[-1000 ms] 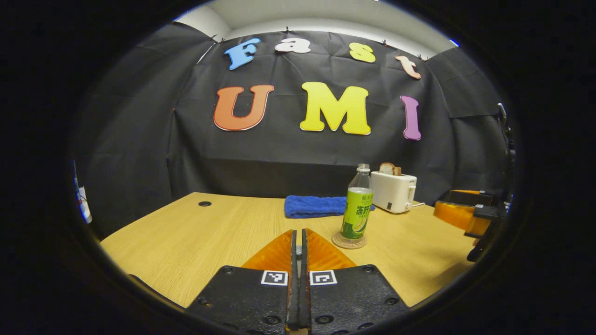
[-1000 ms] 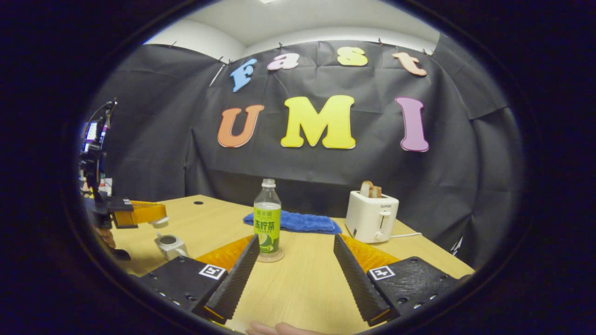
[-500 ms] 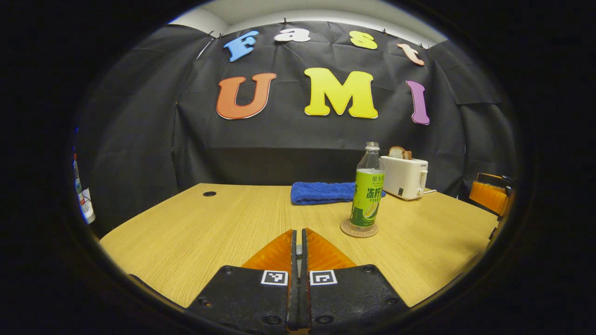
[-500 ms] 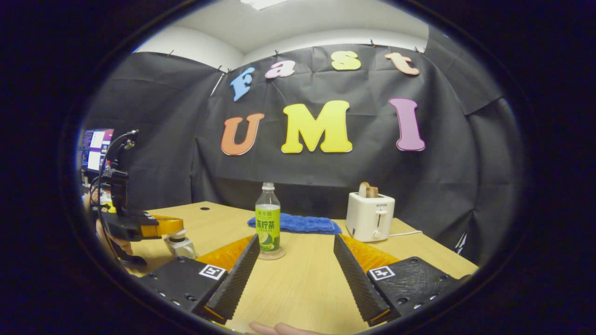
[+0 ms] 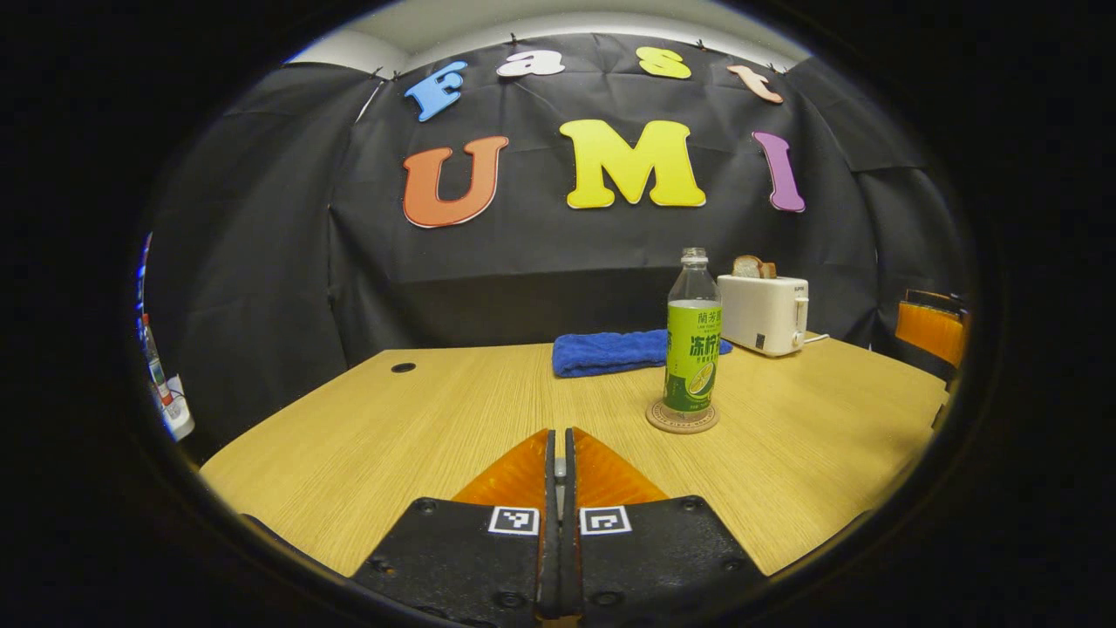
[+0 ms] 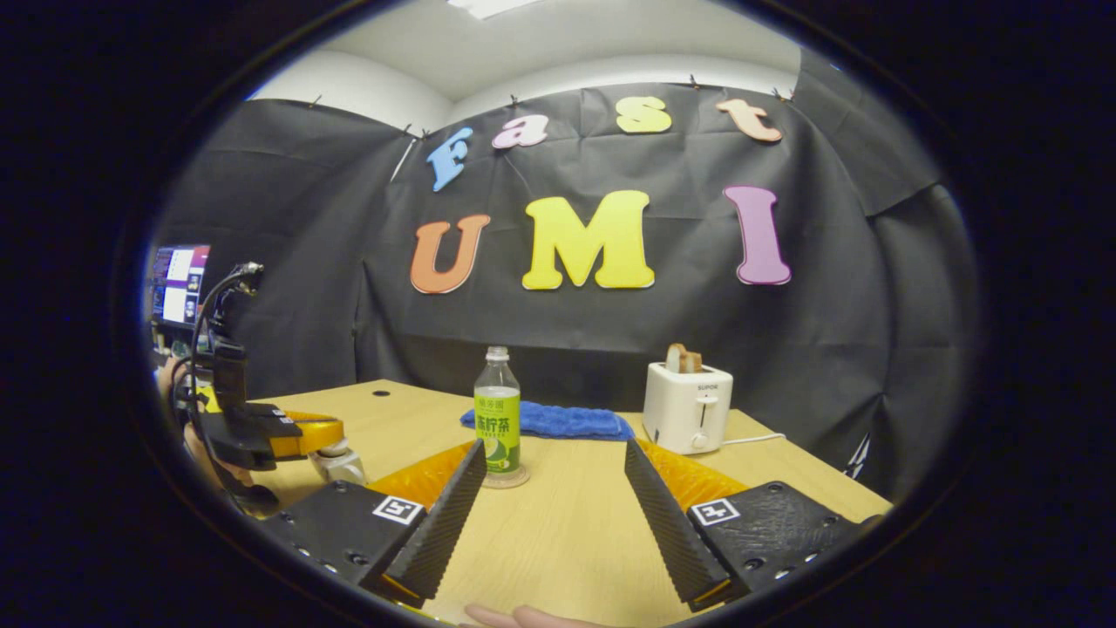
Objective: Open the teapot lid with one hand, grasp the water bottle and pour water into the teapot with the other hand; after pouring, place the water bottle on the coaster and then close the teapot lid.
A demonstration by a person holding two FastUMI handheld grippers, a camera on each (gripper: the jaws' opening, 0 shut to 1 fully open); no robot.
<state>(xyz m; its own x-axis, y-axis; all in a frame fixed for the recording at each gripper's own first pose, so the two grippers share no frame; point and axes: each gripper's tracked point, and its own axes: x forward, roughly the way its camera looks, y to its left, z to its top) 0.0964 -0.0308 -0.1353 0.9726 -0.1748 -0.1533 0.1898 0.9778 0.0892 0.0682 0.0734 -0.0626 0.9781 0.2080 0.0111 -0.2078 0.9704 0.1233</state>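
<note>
Since a second ago the left gripper (image 6: 336, 429) has come down over the teapot (image 6: 342, 460), seen at the left edge of the right gripper view; whether its tips touch the lid I cannot tell. In its own view the left gripper's fingers (image 5: 523, 475) are pressed together — no gap shows between them, and nothing is seen held. The right gripper (image 6: 554, 484) hangs above the table (image 6: 567, 532) with its fingers (image 6: 449, 510) spread wide apart, empty, well short of the bottle.

One bottle (image 5: 691, 336) stands upright on one coaster (image 5: 682, 418), with no cap. Behind it lie one blue towel (image 5: 610, 351) and one toaster (image 5: 767, 312) with bread in it.

The left gripper view also shows the far right gripper at its right edge — the teapot appears in the right gripper view.
</note>
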